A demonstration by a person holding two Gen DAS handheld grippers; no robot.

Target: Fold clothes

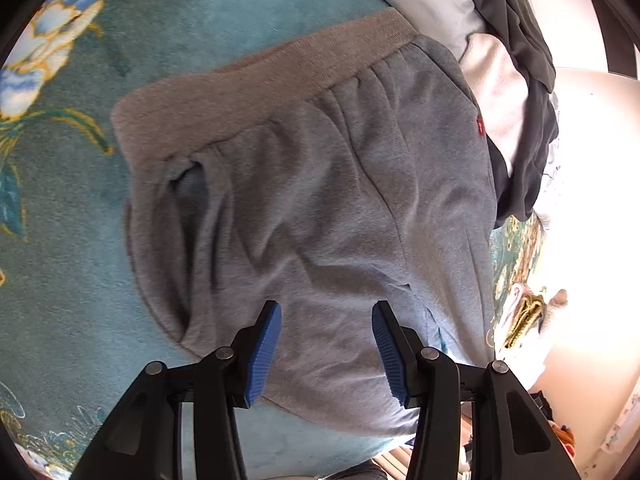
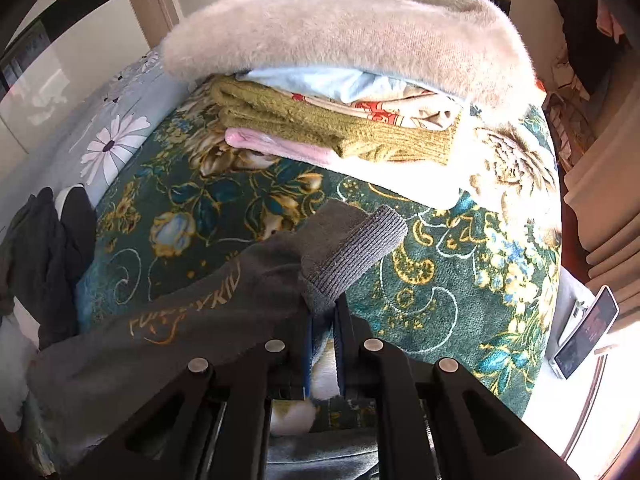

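1. The grey sweatpants [image 1: 320, 184] lie spread on the blue-green flowered blanket [image 1: 72, 208] on the bed. The waistband [image 1: 264, 68] is at the far end in the left wrist view.
2. The left hand-held gripper [image 1: 326, 354] hangs over the middle of the pants. Its blue pads [image 1: 266, 356] are about half open, with nothing pinched between them.
3. The right hand-held gripper [image 2: 322, 334] is squeezed nearly shut on the pants leg, right by the ribbed cuff [image 2: 354, 250]. The cuff sticks up past the fingers and the leg with gold letters [image 2: 188, 308] hangs off to the left.
4. The step looks like bringing the leg end over toward the waistband to fold the pants shorter.
5. To do it well, keep the right grip tight so the thick cloth does not slip.
6. Carry the cuff over the pants and line it up with the waistband.
7. The left one could press the middle so the pants stay put.
8. Keep clear of the folded pile [image 2: 340, 120] and the dark clothes [image 1: 520, 92] nearby.
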